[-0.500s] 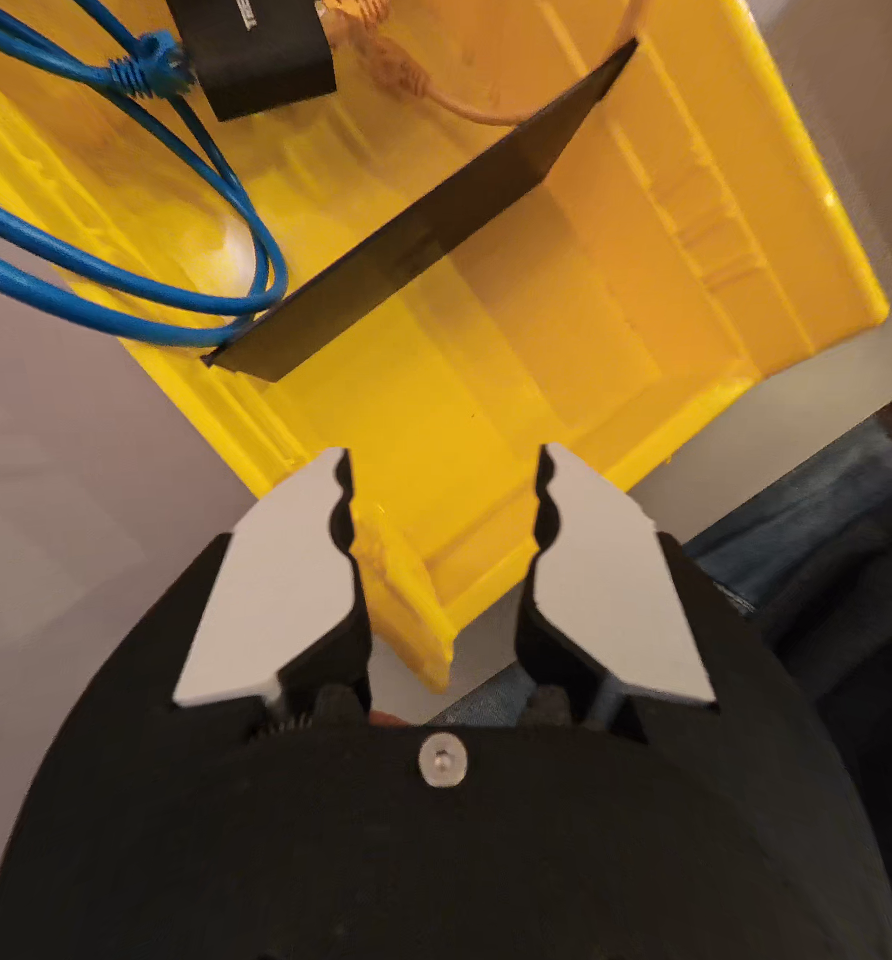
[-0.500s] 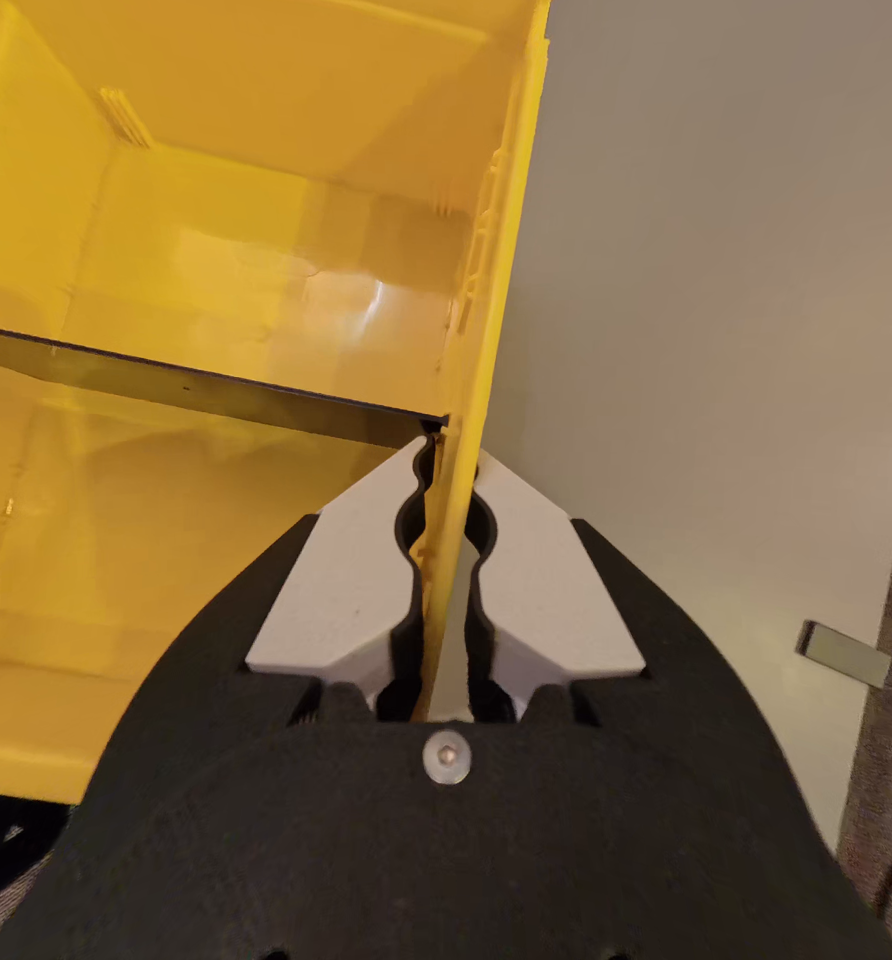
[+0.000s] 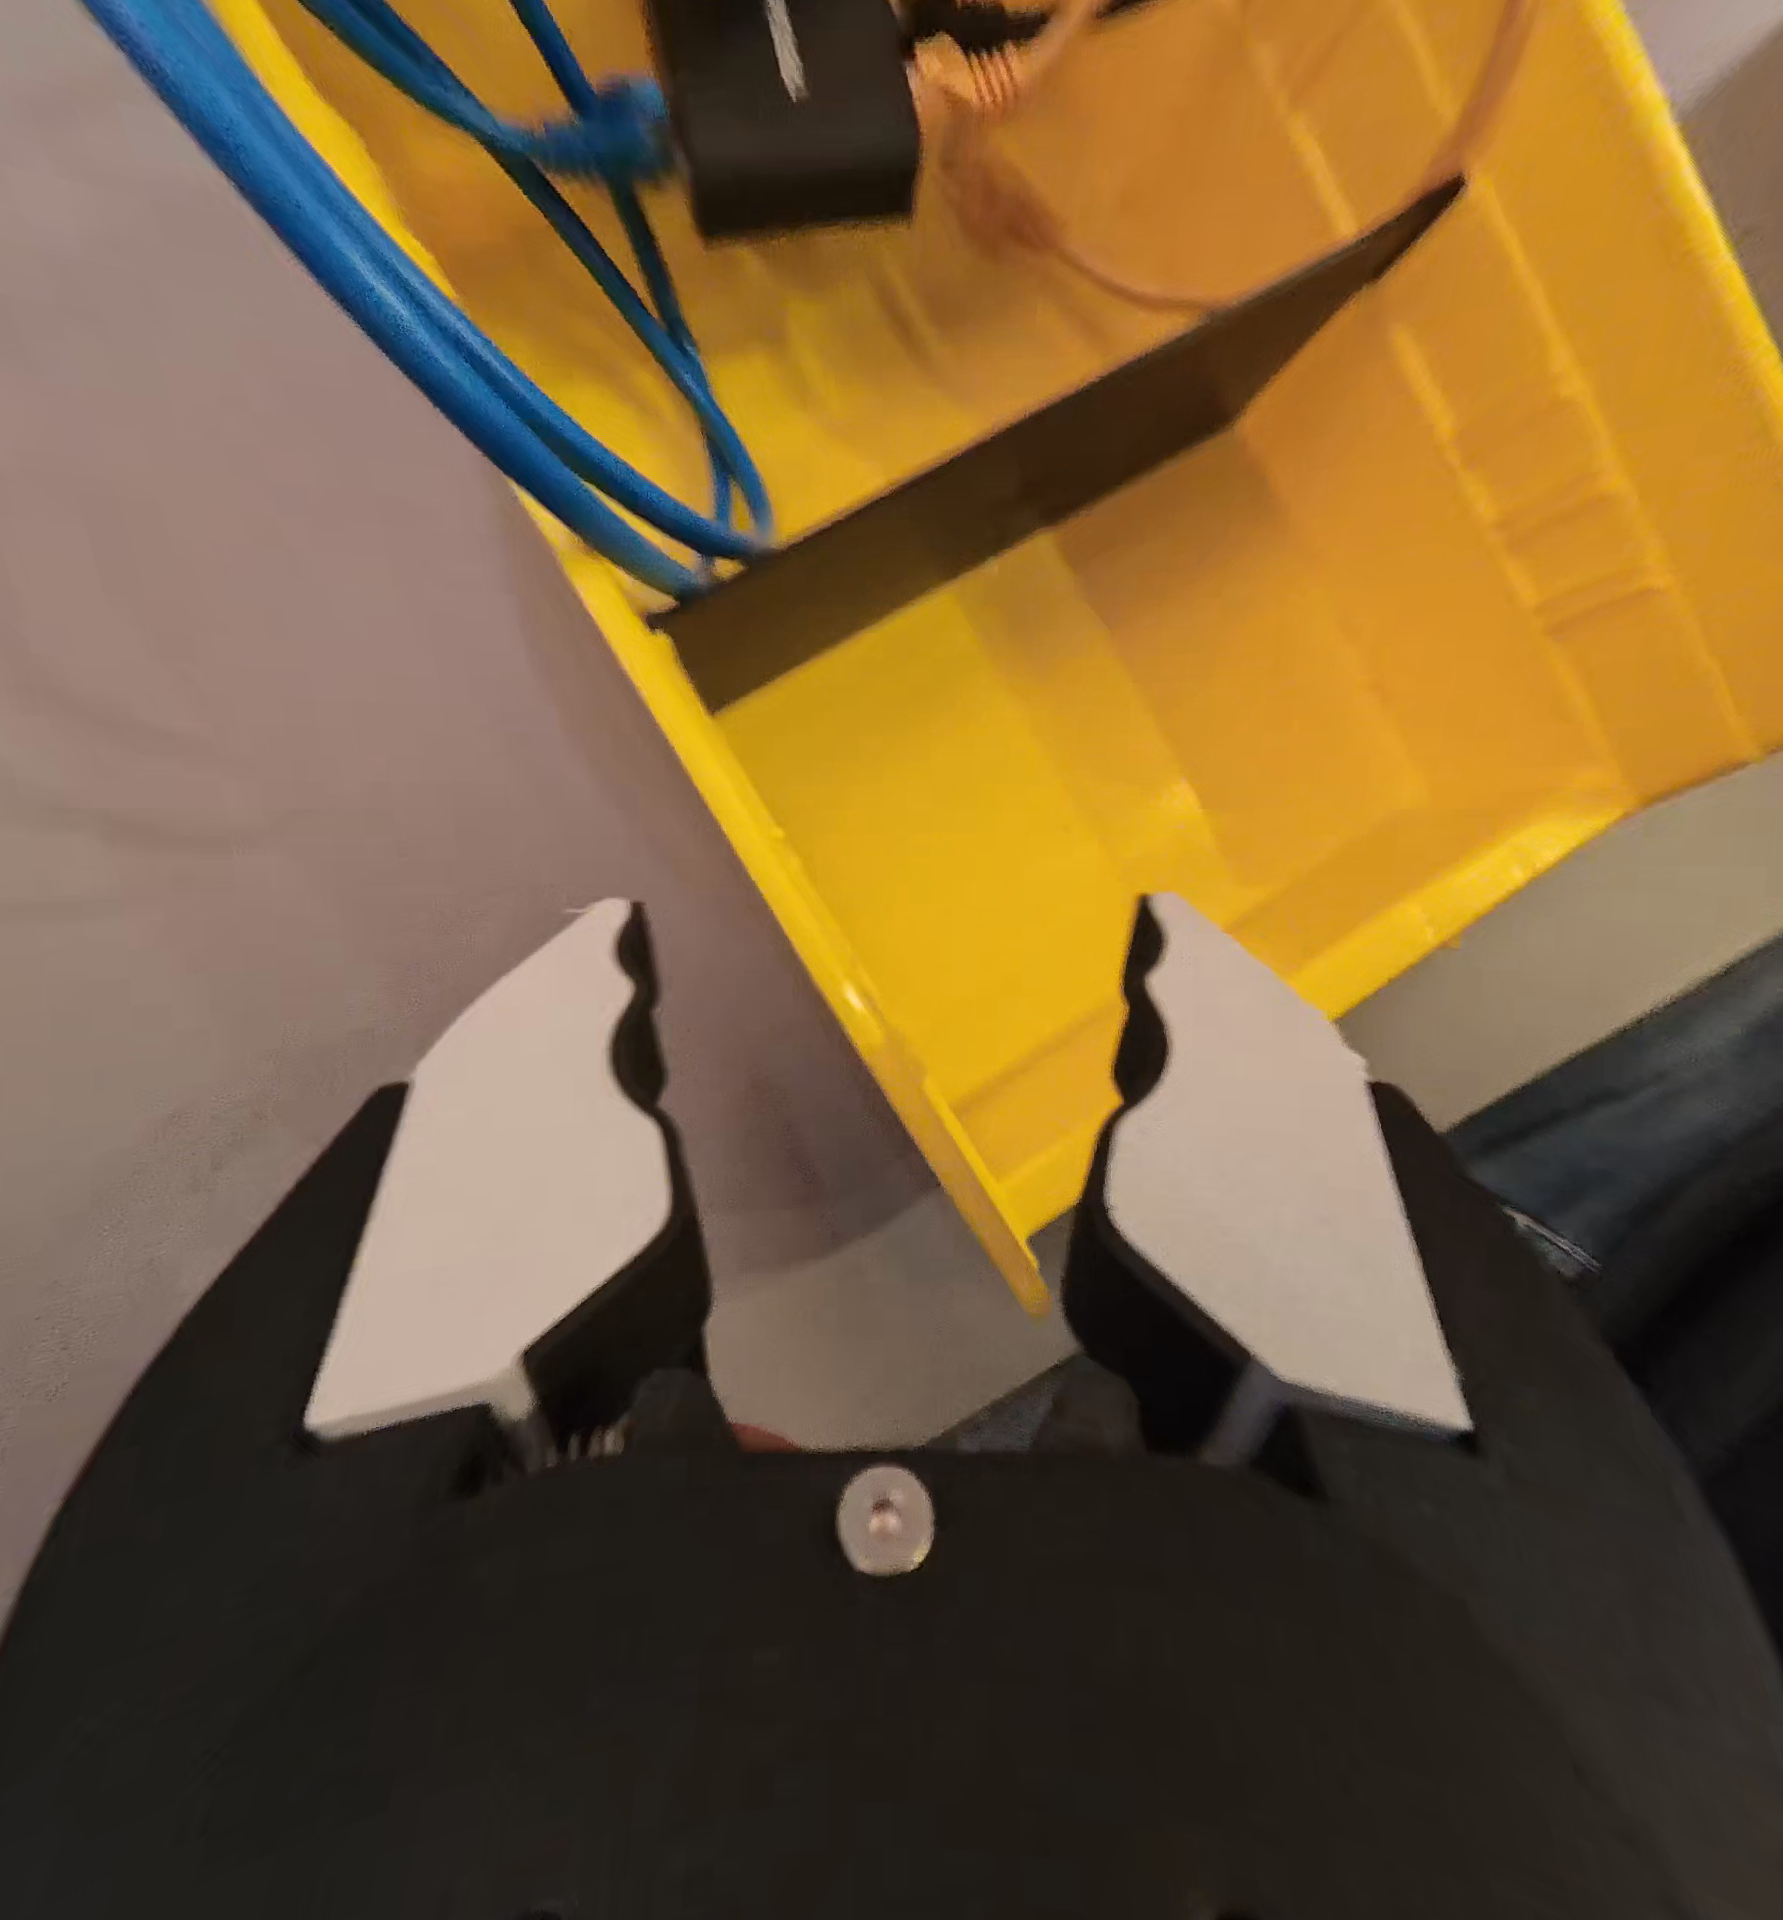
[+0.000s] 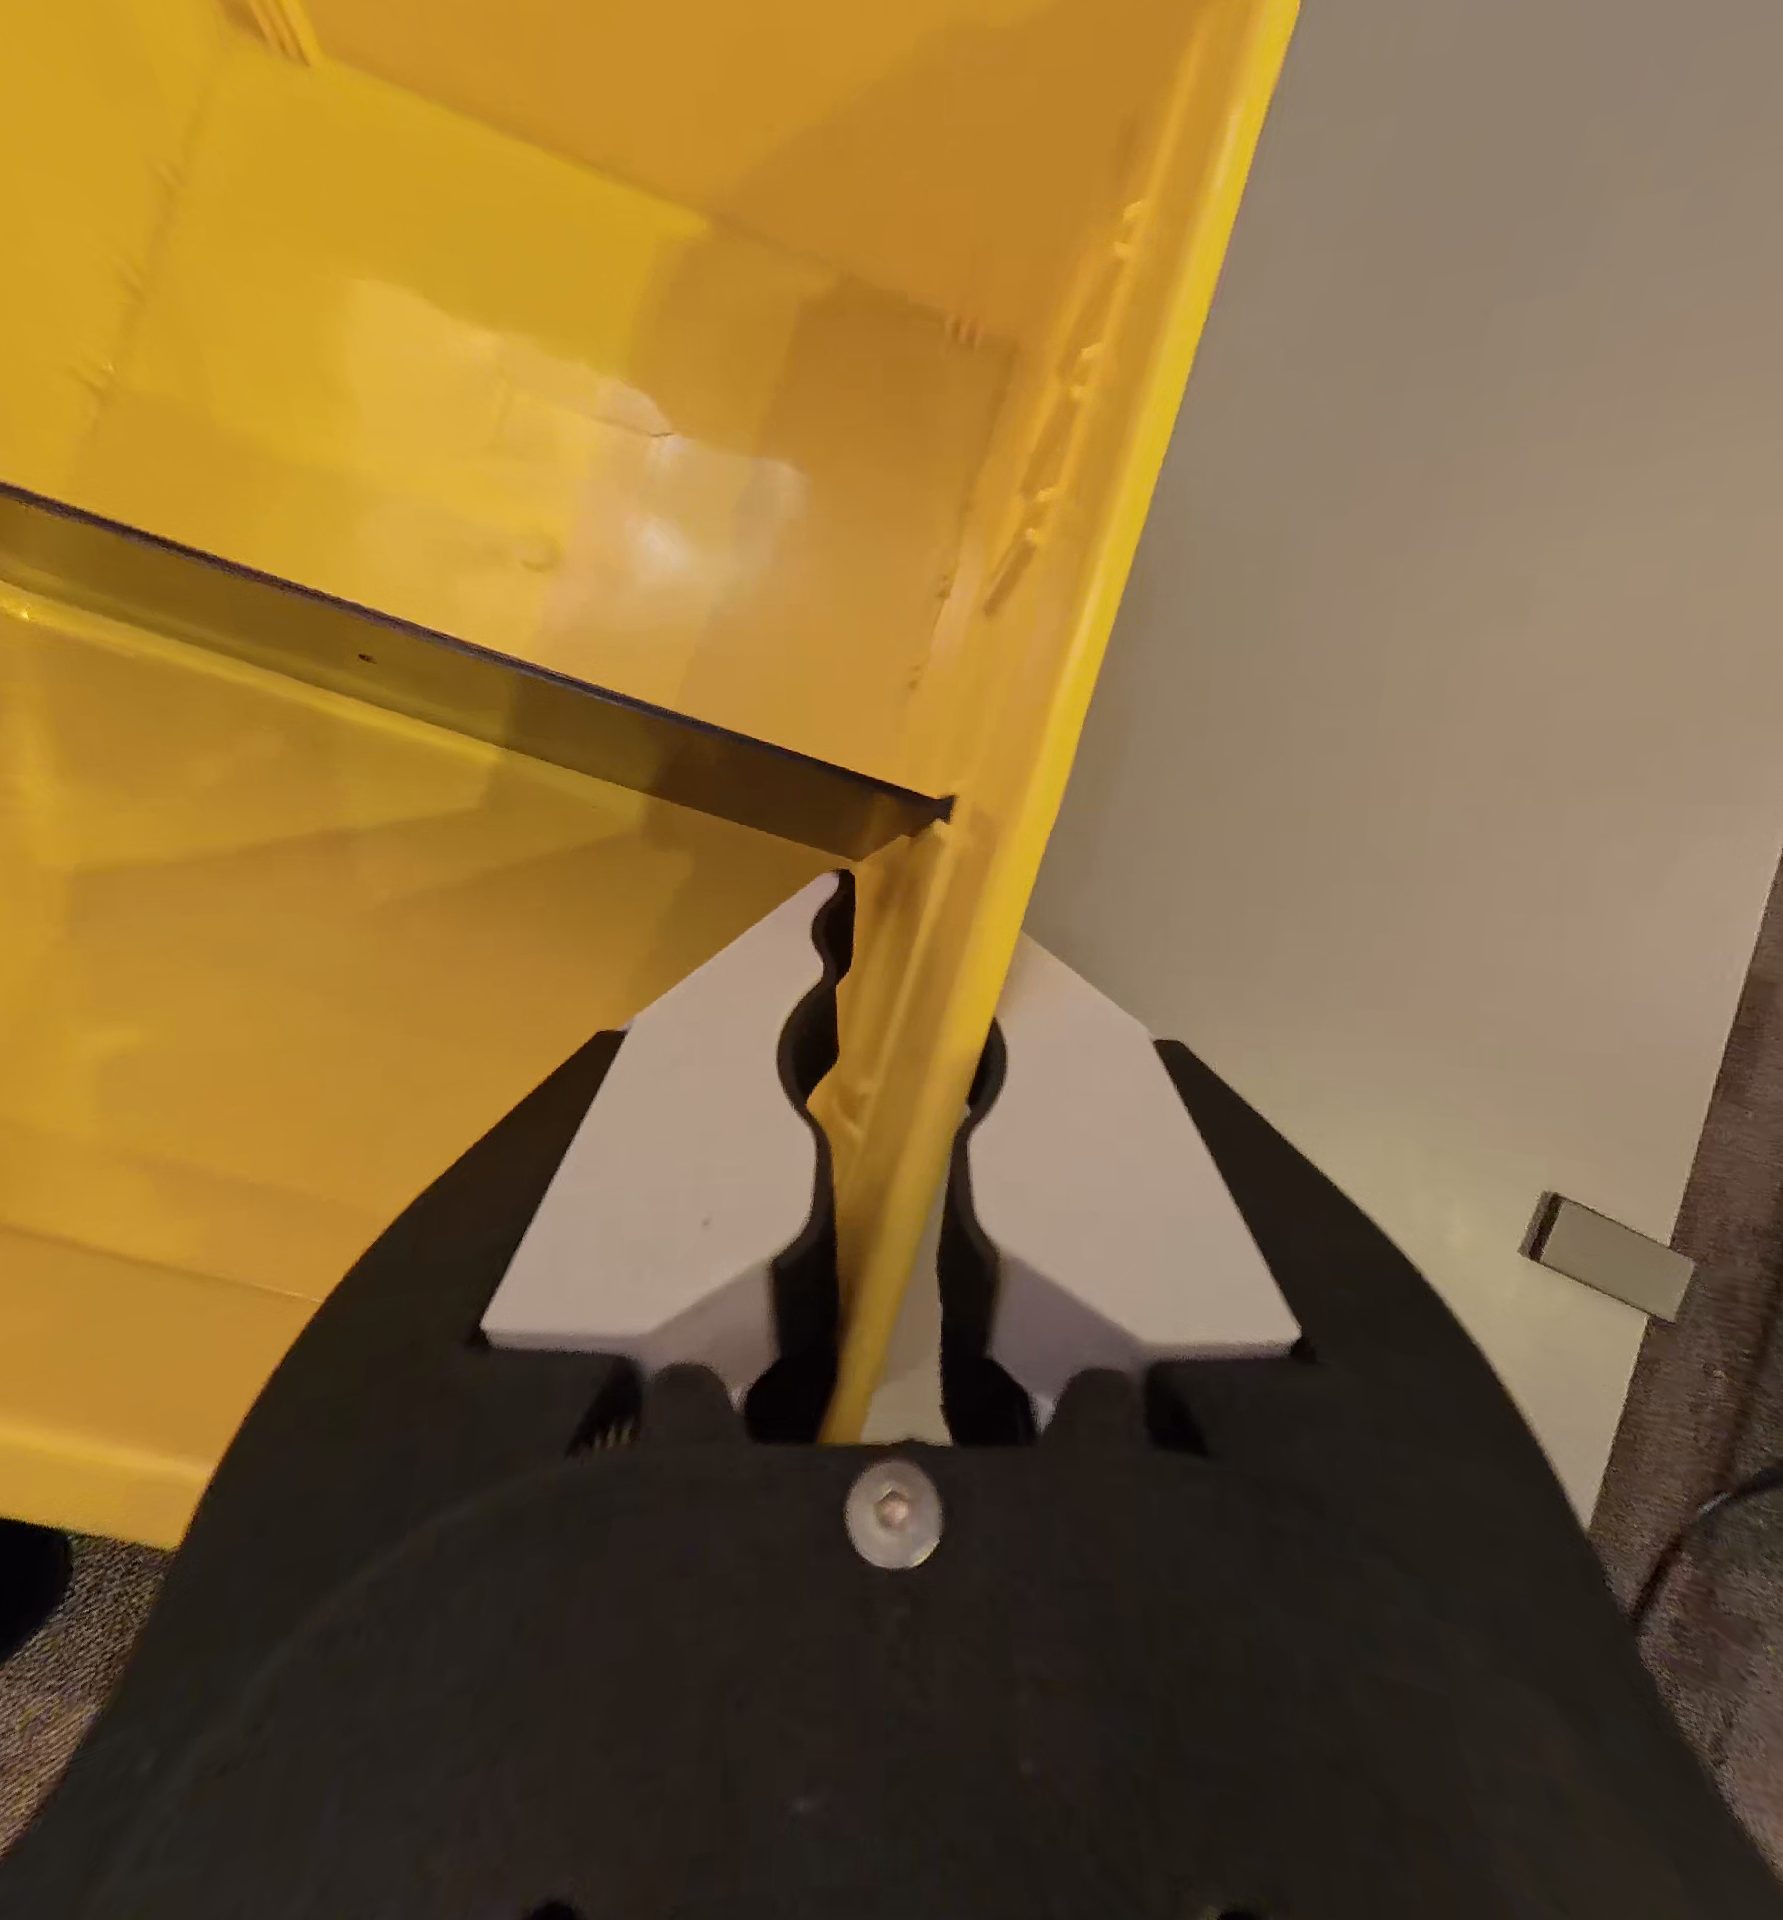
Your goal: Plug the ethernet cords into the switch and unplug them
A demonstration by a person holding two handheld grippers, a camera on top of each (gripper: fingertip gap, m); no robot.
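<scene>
Two grippers work a yellow bin (image 3: 1489,644) on a pale table (image 3: 191,675), and neither has reached a cable. The right gripper (image 4: 918,925) is clamped on the bin's side wall, one finger inside and one outside, just below the point where a black divider (image 4: 451,675) meets that wall. The left gripper (image 3: 887,914) hangs with its jaws spread and nothing between them, straddling the bin's near corner without touching it, its fingers aimed up the bin's length.

The black switch (image 3: 793,114) sits in the far compartment, beyond the divider. A blue ethernet cord (image 3: 430,322) loops over the bin's rim onto the table, its plug (image 3: 606,135) just beside the switch; blur hides whether it is seated in a port. A thin orange cord (image 3: 1105,270) lies on the switch's other side, curling back towards the divider.

By the look of it, this is a preparatory step: the bin is being held or steadied while the free gripper lines up. The next move calls for the left gripper to travel over the divider into the far compartment and close on a plug near its boot, square to the port. The right gripper's hold would need to stay firm so the bin does not slide under the push.
</scene>
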